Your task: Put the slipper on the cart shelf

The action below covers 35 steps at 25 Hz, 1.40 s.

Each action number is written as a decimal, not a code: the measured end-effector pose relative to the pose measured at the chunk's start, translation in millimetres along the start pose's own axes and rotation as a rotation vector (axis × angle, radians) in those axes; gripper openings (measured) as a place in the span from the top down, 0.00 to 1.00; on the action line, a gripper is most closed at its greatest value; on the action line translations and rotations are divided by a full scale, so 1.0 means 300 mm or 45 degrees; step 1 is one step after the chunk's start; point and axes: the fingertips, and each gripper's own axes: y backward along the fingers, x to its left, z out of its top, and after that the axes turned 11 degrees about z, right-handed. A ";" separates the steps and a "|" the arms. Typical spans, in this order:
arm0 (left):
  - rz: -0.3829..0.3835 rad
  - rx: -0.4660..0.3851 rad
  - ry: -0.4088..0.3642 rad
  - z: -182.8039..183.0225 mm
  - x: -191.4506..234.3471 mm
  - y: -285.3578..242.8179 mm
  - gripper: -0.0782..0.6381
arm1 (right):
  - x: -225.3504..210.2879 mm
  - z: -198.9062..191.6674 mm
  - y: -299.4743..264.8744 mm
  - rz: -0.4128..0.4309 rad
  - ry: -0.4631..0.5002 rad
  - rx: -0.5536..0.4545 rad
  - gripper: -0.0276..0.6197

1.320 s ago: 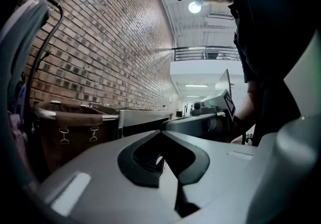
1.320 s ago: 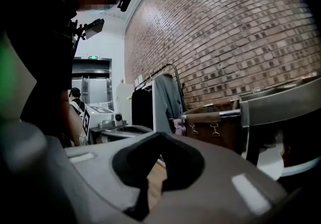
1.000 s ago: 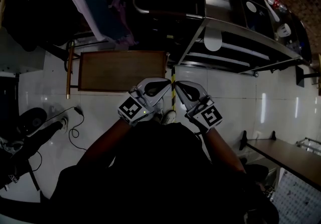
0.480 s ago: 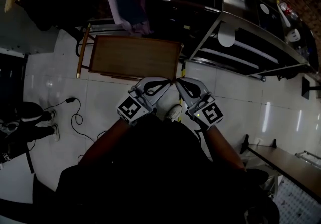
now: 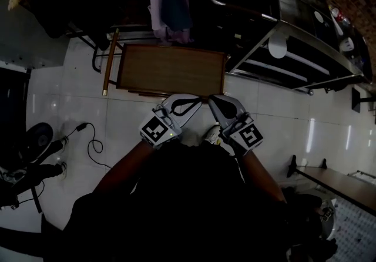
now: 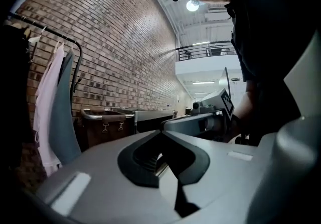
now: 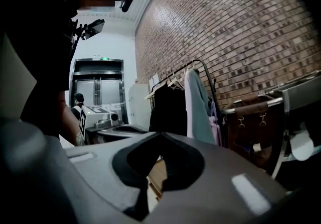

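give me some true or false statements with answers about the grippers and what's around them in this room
1. The left gripper and the right gripper both have their jaws together with nothing between them. True.
2. The grippers are held wide apart, one at each side of the body. False: in the head view they sit side by side with their tips nearly meeting.
3. A wooden table stands on the tiled floor just beyond the grippers. True.
4. A cable lies on the floor at the person's right. False: the cable lies at the left.
5. Clothes hang in front of a brick wall. True.
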 end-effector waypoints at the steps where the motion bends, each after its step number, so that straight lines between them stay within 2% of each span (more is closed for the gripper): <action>1: -0.014 -0.008 -0.017 -0.009 0.021 0.029 0.89 | 0.014 -0.003 -0.031 -0.024 -0.006 -0.005 0.95; 3: -0.038 -0.021 -0.024 -0.021 0.057 0.080 0.89 | 0.047 -0.005 -0.082 -0.065 0.001 -0.001 0.95; 7: -0.061 -0.008 0.038 -0.008 0.111 0.149 0.89 | 0.091 0.003 -0.158 -0.107 0.026 0.010 0.95; 11: -0.081 -0.007 0.040 -0.008 0.145 0.180 0.89 | 0.101 0.017 -0.196 -0.134 0.034 0.006 0.95; 20: -0.054 -0.003 0.095 0.003 0.148 0.142 0.89 | 0.084 0.031 -0.174 -0.123 0.041 0.021 0.95; 23: -0.045 -0.018 0.063 -0.015 0.140 0.126 0.89 | 0.078 0.029 -0.156 -0.111 0.048 0.032 0.95; 27: -0.035 -0.008 0.099 -0.001 0.120 0.107 0.89 | 0.072 0.022 -0.138 -0.088 0.055 0.056 0.95; 35: -0.040 -0.007 0.064 -0.028 0.083 0.082 0.89 | 0.066 0.010 -0.116 -0.069 0.053 0.040 0.95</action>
